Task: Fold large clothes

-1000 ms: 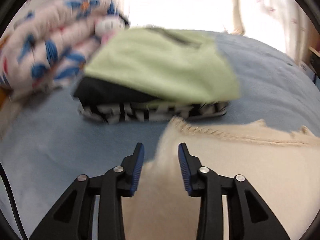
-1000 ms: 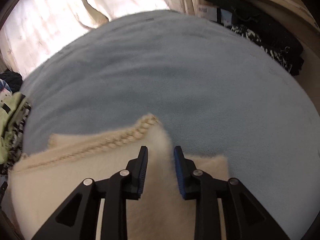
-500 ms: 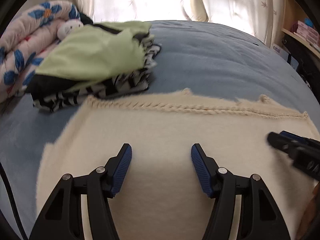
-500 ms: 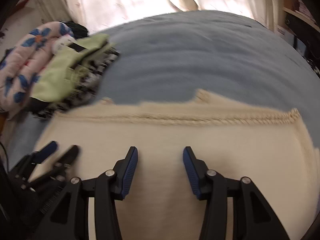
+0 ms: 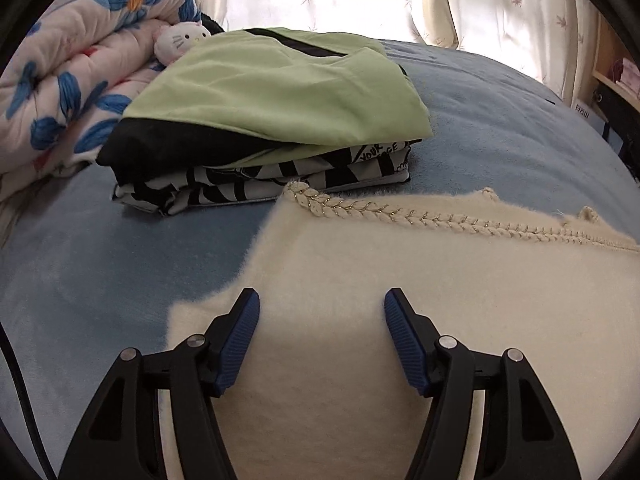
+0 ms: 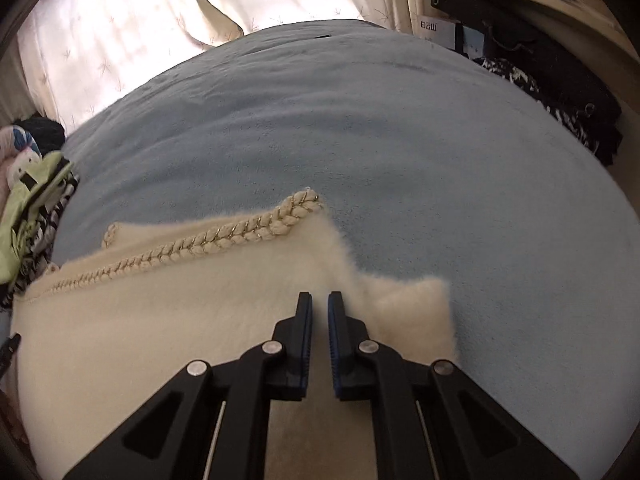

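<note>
A cream fuzzy garment (image 5: 400, 280) with a braided, gold-flecked trim (image 5: 400, 214) lies flat on the blue bed cover (image 5: 500, 120). It also shows in the right wrist view (image 6: 180, 312) with its trim (image 6: 240, 232). My left gripper (image 5: 322, 306) is open and empty, its jaws wide apart above the garment's left part. My right gripper (image 6: 320, 304) has its jaws nearly together over the garment's right edge; only a thin gap shows and I see no cloth pinched between the pads.
A stack of folded clothes, light green on top (image 5: 280, 92) over black-and-white ones (image 5: 300, 176), sits at the garment's far left corner. A floral quilt (image 5: 68, 80) with a white plush toy (image 5: 180, 38) lies left. Curtains behind; shelves and dark clothes (image 6: 560, 92) at right.
The left gripper turned back left toward the folded stack and stays open. The right gripper swung right to the garment's right edge and its jaws closed to a thin gap.
</note>
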A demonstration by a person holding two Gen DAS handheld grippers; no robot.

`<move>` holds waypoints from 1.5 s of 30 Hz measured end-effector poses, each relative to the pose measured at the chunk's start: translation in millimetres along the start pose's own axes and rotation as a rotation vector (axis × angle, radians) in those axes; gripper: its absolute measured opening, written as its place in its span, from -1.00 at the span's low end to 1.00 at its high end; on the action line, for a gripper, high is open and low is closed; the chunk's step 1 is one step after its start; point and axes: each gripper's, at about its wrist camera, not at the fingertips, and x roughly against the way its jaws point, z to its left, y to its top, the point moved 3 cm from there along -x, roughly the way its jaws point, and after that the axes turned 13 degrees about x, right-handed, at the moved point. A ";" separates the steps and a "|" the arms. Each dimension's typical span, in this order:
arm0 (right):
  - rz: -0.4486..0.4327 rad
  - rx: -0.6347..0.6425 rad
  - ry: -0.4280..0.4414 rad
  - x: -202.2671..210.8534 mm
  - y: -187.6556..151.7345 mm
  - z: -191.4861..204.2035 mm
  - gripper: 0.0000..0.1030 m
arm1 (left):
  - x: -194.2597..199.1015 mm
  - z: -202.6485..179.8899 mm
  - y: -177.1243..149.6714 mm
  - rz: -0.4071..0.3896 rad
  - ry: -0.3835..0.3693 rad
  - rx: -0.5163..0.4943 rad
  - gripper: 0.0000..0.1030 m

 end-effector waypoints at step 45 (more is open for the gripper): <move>-0.010 -0.104 0.140 103.4 -161.2 -6.7 -0.49 | 134.6 36.3 -150.2 0.057 0.004 0.143 0.08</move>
